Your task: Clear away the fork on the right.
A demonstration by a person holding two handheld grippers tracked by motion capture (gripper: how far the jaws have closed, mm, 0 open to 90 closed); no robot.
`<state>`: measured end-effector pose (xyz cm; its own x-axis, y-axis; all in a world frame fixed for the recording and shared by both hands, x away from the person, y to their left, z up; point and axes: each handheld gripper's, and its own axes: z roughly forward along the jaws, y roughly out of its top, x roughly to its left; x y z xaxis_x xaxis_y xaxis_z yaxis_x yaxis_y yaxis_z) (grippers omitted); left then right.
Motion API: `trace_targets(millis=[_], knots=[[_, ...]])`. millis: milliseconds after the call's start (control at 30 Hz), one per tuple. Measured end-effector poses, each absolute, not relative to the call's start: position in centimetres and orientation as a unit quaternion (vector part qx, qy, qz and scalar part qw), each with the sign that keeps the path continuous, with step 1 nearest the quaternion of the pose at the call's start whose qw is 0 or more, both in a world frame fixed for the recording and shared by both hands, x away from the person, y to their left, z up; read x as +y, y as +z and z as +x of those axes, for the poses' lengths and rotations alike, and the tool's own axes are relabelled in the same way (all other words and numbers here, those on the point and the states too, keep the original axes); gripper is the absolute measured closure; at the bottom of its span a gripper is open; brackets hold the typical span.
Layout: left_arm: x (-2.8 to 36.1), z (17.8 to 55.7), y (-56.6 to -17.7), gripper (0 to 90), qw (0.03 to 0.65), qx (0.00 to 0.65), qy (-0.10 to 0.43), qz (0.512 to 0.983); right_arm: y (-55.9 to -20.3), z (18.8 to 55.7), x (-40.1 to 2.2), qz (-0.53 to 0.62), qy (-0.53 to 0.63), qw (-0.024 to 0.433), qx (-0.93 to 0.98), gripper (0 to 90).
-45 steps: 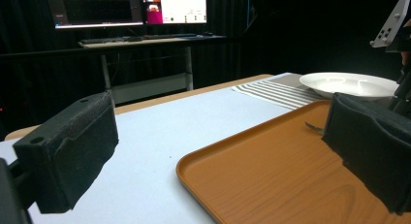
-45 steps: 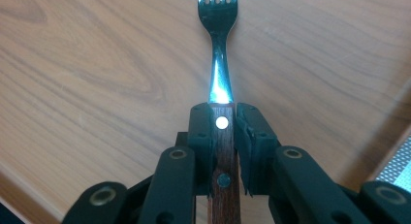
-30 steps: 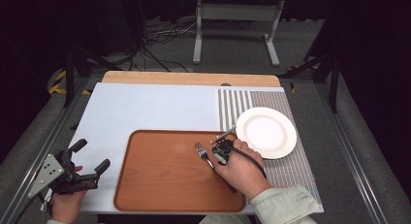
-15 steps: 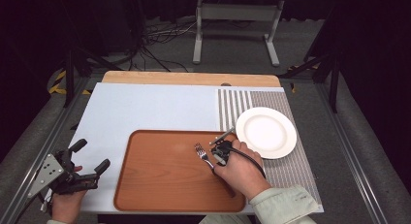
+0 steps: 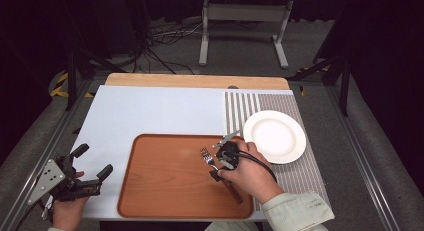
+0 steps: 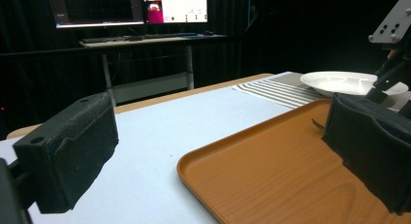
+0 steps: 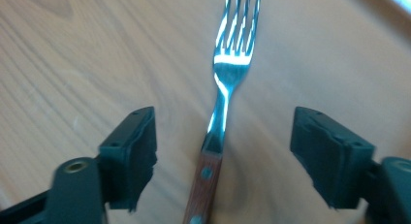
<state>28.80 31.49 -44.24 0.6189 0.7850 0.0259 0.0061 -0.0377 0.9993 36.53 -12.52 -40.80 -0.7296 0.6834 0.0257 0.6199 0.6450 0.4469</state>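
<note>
The worktop [image 5: 150, 116] is big and pale blue, with a wooden edge at the far side. A striped mat [image 5: 240, 108] lies on its right part.

A brown tray [image 5: 165, 191] sits on the near part of the worktop. It looks like wood.

A round white plate [image 5: 274, 136] sits on the striped mat, just beside the right far corner of the tray.

The left gripper [image 5: 90, 171] is at the near left corner of the worktop, held in a hand [image 5: 67, 211]. Its two black jaws are spread wide and there is nothing between them. In the left gripper view, the tray and the plate show past the jaws.

The right gripper [image 5: 212, 158] is over the right part of the tray, held in the other hand [image 5: 250, 176]. Its jaws have just been opening, and now they are spread apart.

The fork [image 7: 220, 112] lies flat on the tray, right between those open jaws. The pads do not touch it. It has a shiny metal head and a brown wooden handle with little rivets. Its prongs point away from the gripper.
</note>
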Motion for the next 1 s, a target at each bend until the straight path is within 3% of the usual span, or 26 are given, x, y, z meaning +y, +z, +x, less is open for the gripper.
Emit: trace_targets(millis=[167,333,500,1000], knots=[[31.6,28.7,-44.2,0.2,0.622,0.305,0.314,0.649,-40.4,37.0,-12.1,0.313,0.244,0.078,0.915,37.3],[31.7,28.6,-44.2,0.2,0.621,0.306,0.316,0.648,-40.3,37.8,-11.4,0.258,0.272,0.080,0.923,68.6],[31.7,28.6,-44.2,0.2,0.622,0.305,0.316,0.649,-40.3,38.3,-10.8,0.222,0.278,0.090,0.930,88.2],[31.7,28.7,-44.2,0.2,0.623,0.305,0.316,0.648,-42.7,39.8,-9.5,0.207,0.276,0.073,0.936,90.0]])
